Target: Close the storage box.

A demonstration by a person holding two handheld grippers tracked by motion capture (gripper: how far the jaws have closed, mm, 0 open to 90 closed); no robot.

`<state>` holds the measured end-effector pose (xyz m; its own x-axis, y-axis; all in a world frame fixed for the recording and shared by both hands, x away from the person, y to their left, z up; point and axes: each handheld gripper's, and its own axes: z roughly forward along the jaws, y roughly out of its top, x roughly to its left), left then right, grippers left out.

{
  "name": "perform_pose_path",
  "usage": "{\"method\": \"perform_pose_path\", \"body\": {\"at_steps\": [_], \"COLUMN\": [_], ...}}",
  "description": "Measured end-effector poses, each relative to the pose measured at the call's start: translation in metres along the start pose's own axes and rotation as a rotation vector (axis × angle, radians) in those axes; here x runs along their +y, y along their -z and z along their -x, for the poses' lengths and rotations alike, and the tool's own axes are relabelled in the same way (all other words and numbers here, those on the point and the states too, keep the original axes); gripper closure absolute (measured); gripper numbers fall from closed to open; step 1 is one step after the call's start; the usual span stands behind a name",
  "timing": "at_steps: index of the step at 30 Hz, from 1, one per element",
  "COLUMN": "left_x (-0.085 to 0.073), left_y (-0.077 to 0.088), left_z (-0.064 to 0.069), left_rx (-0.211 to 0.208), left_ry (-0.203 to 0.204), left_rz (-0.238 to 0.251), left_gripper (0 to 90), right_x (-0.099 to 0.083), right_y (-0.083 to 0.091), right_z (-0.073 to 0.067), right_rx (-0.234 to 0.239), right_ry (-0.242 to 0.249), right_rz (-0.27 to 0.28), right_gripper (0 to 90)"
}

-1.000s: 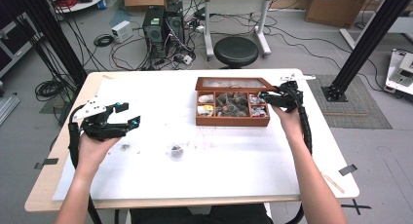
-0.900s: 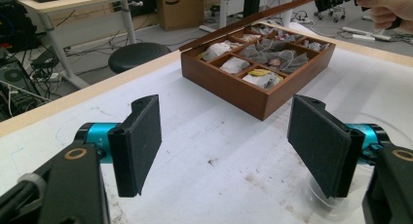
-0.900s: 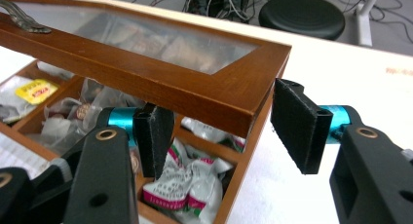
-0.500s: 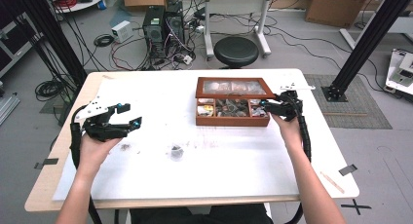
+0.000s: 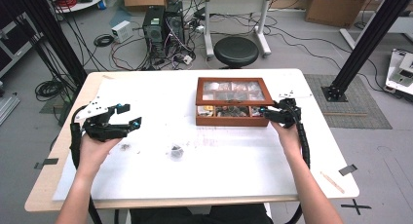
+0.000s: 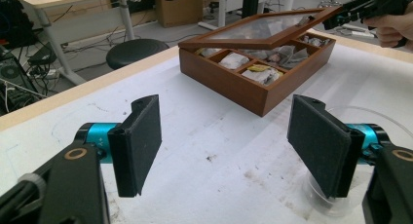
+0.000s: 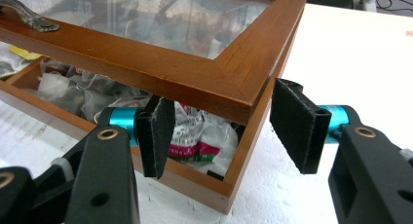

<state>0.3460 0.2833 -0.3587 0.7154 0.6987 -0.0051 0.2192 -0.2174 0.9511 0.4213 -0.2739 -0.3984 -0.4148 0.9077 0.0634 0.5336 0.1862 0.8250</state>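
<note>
Right gripper view: the right tool (image 7: pixel 221 136) straddles the near right corner of the wooden box's (image 5: pixel 234 118) glass-paned lid (image 7: pixel 146 53), jaws half open, pads not pressing. Lid tilted ajar; sachets inside.

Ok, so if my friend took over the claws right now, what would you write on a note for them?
Left claw: open, empty, hovering over the table beside a small clear cup.
Right claw: open, straddling a corner of the glass lid, one pad under it.
Lid tilted, partly raised; tea bags lie in the wooden box.
Left, probably: ease the lid shut, then pull clear.
</note>
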Motion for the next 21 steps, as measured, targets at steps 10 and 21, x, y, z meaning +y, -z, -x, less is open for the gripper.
{"method": "perform_pose_path", "body": {"at_steps": [10,21], "left_x": [0.0,0.0], "left_y": [0.0,-0.002], "left_z": [0.0,0.001], "left_rx": [-0.002,-0.007], "left_ry": [0.0,-0.004], "left_rz": [-0.004,-0.009], "left_gripper": [28.3,28.3], "right_x": [-0.009,-0.02], "right_y": [0.0,-0.003], "right_z": [-0.003,-0.004], "right_rx": [-0.01,-0.013], "right_ry": [0.01,0.009], "right_rz": [-0.014,-0.035], "right_gripper": [43.2,43.2]}}
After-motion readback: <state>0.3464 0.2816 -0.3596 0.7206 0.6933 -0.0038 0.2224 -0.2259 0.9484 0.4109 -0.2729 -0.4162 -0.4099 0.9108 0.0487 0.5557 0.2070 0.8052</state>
